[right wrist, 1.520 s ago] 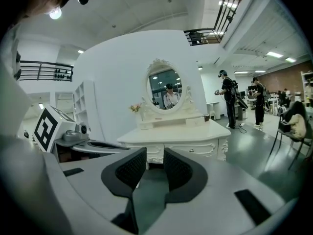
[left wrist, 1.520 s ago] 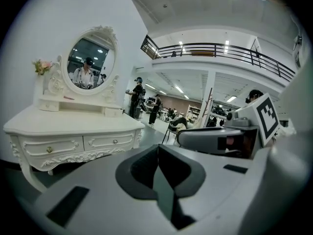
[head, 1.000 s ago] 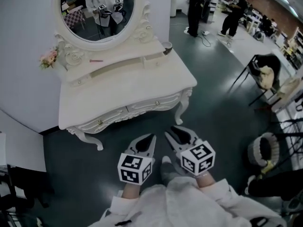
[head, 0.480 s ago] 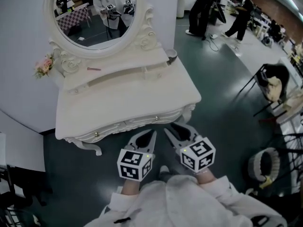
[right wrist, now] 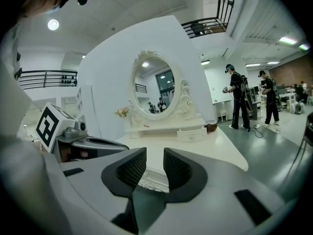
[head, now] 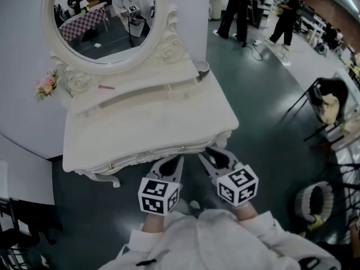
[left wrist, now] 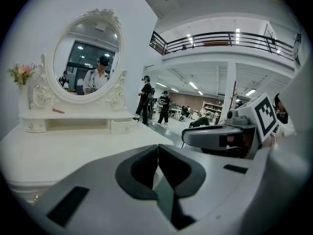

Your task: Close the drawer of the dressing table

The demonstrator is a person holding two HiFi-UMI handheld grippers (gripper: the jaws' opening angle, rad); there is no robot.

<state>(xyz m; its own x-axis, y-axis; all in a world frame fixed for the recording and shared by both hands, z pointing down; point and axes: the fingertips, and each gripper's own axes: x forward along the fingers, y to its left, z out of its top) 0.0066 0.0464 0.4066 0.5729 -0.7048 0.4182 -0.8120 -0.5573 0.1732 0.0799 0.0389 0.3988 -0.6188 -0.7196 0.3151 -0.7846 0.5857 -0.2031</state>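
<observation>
A white dressing table (head: 140, 122) with an oval mirror (head: 101, 21) stands against the wall. On its upper shelf, a small drawer (head: 184, 85) sticks out to the front at the right end; it also shows as the small drawer (left wrist: 122, 126) and the small drawer (right wrist: 191, 134) in the gripper views. The front drawers under the top carry small knobs (head: 183, 149). My left gripper (head: 179, 159) is shut and empty, just before the table's front edge. Beside it, my right gripper (head: 208, 151) is open by a narrow gap, holding nothing.
A dark bowl (head: 202, 68) sits at the shelf's right end, pink flowers (head: 46, 85) at its left, and a small pink item (head: 106, 86) between. People (head: 236, 10) stand behind. A black chair (head: 323, 94) and a round basket (head: 315, 198) are on the floor at right.
The table has come closer in the head view. Both grippers have moved forward and now reach its front edge; their jaws look unchanged.
</observation>
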